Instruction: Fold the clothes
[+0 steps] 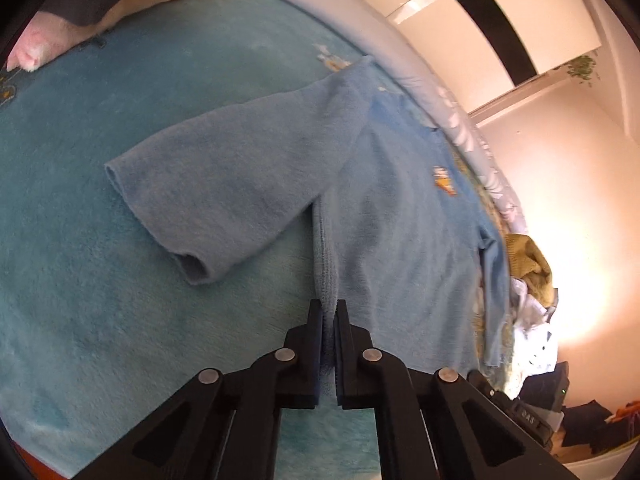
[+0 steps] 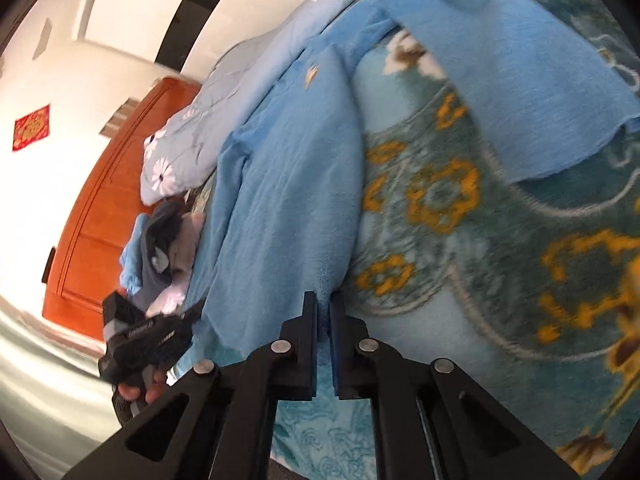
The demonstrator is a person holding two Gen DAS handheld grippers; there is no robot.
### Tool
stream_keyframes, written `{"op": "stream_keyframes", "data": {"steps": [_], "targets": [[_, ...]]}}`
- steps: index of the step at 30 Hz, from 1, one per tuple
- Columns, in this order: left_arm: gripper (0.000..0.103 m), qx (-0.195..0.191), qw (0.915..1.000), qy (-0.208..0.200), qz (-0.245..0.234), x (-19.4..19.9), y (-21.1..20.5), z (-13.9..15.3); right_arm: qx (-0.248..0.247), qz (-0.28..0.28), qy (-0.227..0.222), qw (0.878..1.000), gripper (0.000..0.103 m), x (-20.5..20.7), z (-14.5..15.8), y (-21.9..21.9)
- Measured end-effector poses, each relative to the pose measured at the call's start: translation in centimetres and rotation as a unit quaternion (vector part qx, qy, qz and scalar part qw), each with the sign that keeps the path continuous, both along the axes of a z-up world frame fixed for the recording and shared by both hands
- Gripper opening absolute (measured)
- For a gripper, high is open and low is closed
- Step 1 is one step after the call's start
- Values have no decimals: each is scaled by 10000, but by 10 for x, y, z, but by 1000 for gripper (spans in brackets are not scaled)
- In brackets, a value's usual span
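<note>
In the left wrist view, at the bottom centre of the frame, the left claw [image 1: 329, 312] is closed narrow on a thick folded edge of the blue T-shirt [image 1: 400, 216], and the cloth runs up between its two fingers. In the right wrist view, also at the bottom centre, the right claw [image 2: 324, 304] is closed narrow on another edge of the same T-shirt [image 2: 288, 200], which hangs a little from the pinch and makes soft wrinkles.

Beyond the claws the shirt lies on the bed, over a teal fleece blanket [image 1: 80, 280] with yellow flower patterns [image 2: 440, 196]. One short sleeve [image 1: 208, 200] is spread flat to the left of the middle in the left view. A small orange print [image 1: 444, 180] is on the chest, toward the right.

The shirt looks light, soft and limp, not slippery. I judge it will sag between two holding points and will keep no shape, so it is better to hold it at the seams or the hem, where the cloth is doubled and thicker, and to keep it stretched between both claws.

Farther away, a pile of other clothes [image 2: 160, 256] lies at the left of the right view, beside a flowered pillow [image 2: 188, 148] and an orange wooden door [image 2: 108, 216].
</note>
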State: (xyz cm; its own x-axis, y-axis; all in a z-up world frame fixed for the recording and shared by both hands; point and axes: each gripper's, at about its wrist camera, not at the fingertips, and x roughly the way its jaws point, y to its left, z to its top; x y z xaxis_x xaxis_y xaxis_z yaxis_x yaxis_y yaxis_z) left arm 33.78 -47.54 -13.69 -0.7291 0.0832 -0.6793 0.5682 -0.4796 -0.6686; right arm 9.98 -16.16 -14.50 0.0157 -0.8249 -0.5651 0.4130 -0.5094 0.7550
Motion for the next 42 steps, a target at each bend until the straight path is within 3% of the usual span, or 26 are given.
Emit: {"op": "stream_keyframes", "data": {"steps": [3,6,12,15,19,21,24,26,27,30,35,36,37,38,40,42], "targets": [[4,238,9981,505,-263,12,16,18,-217,-245,341,9989,4,-8,25,29],[4,95,9962,676,-548,14,36,32,-82,-141,515,9985,4,-7,34,40],[4,-528,9981,-115,-295,26,46,19,271,108,789,9965,4,-2,41,55],[5,-442,9981,-362,-209,37,43,3,570,242,666,9959,4,5,17,51],[9,-412,9971,-594,-253,27,47,-12,570,168,684,9959,5,-1,18,58],[9,-385,9977,-501,-244,28,47,-10,608,108,884,9942,5,-3,25,66],[20,-496,9974,-470,-214,33,43,-4,663,-271,1177,9905,14,-13,33,89],[39,-742,9961,-469,-107,39,40,5,718,-690,1231,9874,36,-24,34,103],[43,-864,9951,-477,-20,42,37,9,787,-959,1195,9850,39,-31,34,108],[48,-1018,9932,-542,186,51,28,14,889,-1476,1008,9799,39,-56,27,118],[50,-959,9927,-615,388,52,13,12,706,-1610,740,9816,39,-78,18,109],[50,-948,9926,-637,416,54,11,12,636,-1583,710,9828,39,-80,18,108],[50,-928,9925,-655,444,55,9,12,553,-1537,680,9842,26,-83,19,108],[50,-902,9926,-664,480,57,7,11,470,-1491,650,9856,3,-86,19,108],[50,-892,9923,-670,540,66,-1,13,304,-1398,589,9880,4,-91,20,108],[50,-949,9912,-709,586,69,-7,14,555,-1490,869,9834,4,-102,30,120]]}}
